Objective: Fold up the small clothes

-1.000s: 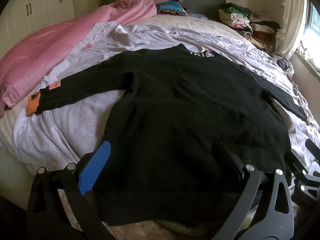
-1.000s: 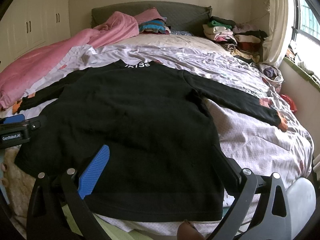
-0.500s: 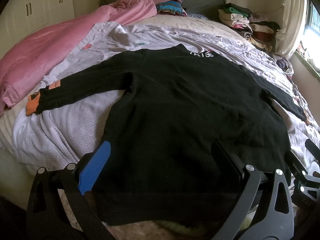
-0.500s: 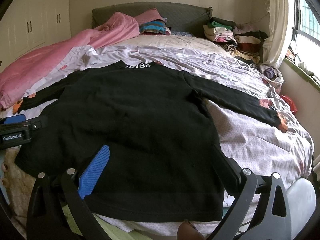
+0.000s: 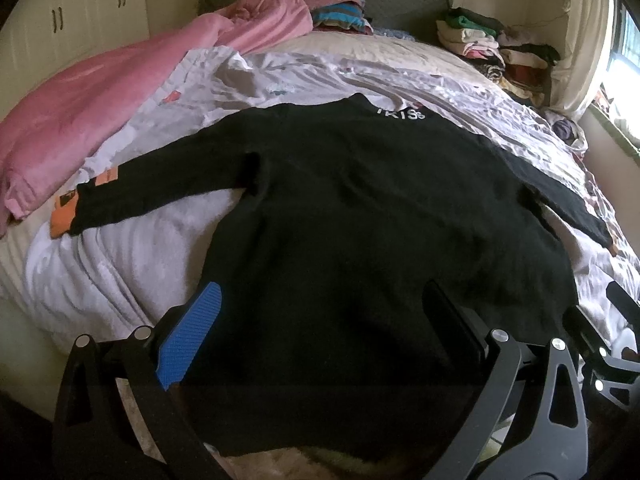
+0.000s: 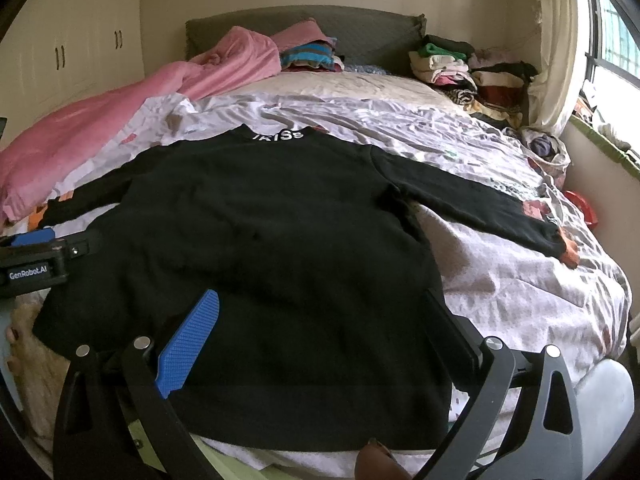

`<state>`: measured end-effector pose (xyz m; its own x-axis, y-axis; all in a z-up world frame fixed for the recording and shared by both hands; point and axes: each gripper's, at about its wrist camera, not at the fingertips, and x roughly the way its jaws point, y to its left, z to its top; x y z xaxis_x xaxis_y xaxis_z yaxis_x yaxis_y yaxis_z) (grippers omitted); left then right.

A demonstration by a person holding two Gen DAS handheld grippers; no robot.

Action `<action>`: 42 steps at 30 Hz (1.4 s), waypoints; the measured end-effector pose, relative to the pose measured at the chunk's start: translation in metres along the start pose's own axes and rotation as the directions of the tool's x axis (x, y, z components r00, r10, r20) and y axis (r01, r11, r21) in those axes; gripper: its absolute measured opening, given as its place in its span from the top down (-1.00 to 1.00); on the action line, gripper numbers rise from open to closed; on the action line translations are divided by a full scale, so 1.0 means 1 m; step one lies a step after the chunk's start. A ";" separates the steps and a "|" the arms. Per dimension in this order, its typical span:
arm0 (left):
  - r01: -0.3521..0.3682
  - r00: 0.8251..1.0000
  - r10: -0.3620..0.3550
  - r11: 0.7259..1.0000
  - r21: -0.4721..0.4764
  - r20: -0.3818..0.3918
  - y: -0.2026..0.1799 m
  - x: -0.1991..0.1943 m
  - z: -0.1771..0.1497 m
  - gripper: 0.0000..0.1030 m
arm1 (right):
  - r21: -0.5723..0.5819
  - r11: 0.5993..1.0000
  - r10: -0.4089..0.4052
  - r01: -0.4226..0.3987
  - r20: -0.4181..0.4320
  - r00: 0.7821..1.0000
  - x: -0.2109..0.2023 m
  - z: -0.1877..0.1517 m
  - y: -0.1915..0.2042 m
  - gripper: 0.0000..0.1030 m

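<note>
A black long-sleeved sweater (image 5: 360,216) lies flat on the bed, back up, sleeves spread out, white lettering at the collar (image 5: 400,113). It also shows in the right wrist view (image 6: 280,240). Its cuffs are orange (image 5: 64,220) (image 6: 568,250). My left gripper (image 5: 320,320) is open and empty, hovering over the hem near the sweater's left side. My right gripper (image 6: 320,316) is open and empty over the hem near the right side. The left gripper's body shows at the left edge of the right wrist view (image 6: 36,264).
A pink blanket (image 5: 100,108) lies along the bed's left side. Folded clothes are stacked at the headboard (image 5: 340,16) and at the far right corner (image 5: 500,52). The pale sheet (image 6: 520,288) is rumpled. A window is at right, a wardrobe at left.
</note>
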<state>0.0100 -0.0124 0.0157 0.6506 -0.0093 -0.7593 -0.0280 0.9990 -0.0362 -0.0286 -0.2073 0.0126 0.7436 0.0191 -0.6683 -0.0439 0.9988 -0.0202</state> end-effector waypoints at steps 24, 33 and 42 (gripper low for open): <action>0.022 0.999 -0.023 0.999 0.029 0.036 -0.032 0.017 0.075 -0.84 | 0.126 0.991 -0.050 0.042 0.063 0.997 0.022 0.065 -0.051 -0.92; 0.008 0.999 -0.009 1.000 0.027 0.048 -0.040 0.031 0.112 -0.84 | 0.206 0.975 -0.103 0.089 0.060 0.993 0.037 0.085 -0.087 -0.92; 0.013 1.000 -0.014 1.000 0.029 0.028 -0.055 0.061 0.140 -0.84 | 0.311 0.937 -0.172 0.159 0.014 0.985 0.067 0.096 -0.139 -0.92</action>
<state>0.1574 -0.0615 0.0626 0.6718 -0.0223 -0.7404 0.0024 0.9996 -0.0279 0.0909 -0.3410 0.0423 0.7492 -0.1520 -0.6446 0.2845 0.9528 0.1060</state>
